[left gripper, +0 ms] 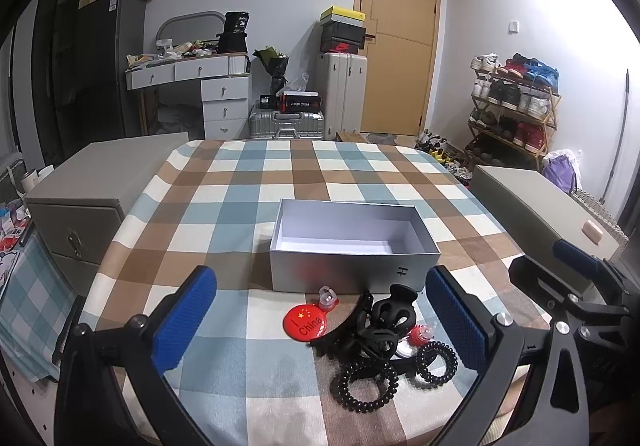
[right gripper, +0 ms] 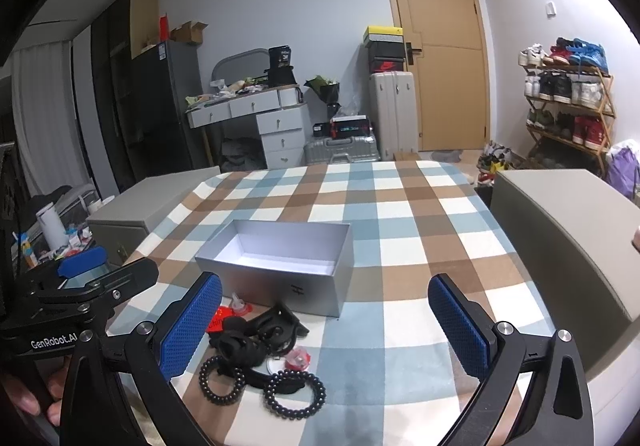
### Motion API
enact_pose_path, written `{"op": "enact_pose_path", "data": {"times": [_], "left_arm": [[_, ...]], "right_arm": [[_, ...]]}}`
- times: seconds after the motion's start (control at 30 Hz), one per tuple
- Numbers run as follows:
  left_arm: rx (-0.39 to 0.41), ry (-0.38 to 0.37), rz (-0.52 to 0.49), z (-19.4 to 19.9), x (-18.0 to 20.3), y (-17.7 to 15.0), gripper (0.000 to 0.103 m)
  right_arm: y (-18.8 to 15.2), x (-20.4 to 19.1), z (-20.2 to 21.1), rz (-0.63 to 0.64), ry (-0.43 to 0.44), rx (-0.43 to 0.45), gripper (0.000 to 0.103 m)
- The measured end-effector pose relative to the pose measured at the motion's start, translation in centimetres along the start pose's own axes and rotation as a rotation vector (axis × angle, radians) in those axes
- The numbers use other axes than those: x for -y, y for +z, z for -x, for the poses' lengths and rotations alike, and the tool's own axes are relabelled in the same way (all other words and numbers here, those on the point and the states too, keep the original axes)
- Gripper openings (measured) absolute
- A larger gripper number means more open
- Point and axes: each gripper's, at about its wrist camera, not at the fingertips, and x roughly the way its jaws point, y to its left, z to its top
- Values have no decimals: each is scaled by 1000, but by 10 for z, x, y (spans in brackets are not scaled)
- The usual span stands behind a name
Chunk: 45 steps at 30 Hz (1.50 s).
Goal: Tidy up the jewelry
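An open, empty silver box sits mid-table on the checked cloth. In front of it lies a pile of accessories: a red "I China" badge, a black claw clip, black spiral hair ties, a black headband and small red pieces. My left gripper is open and empty, just short of the pile. My right gripper is open and empty, the pile by its left finger.
A grey drawer cabinet stands at the table's left and a grey box at its right. Each gripper shows in the other's view, right gripper, left gripper. Beyond are suitcases, a desk and a shoe rack.
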Motion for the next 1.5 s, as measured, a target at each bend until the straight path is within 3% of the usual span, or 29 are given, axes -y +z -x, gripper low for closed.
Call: {"op": "enact_pose_path", "data": {"times": [1.5], "left_arm": [[-41,-21,5,-5,-3,-11,102]], "right_arm": [[-6,4,-3,-19,10,-14,103]]}}
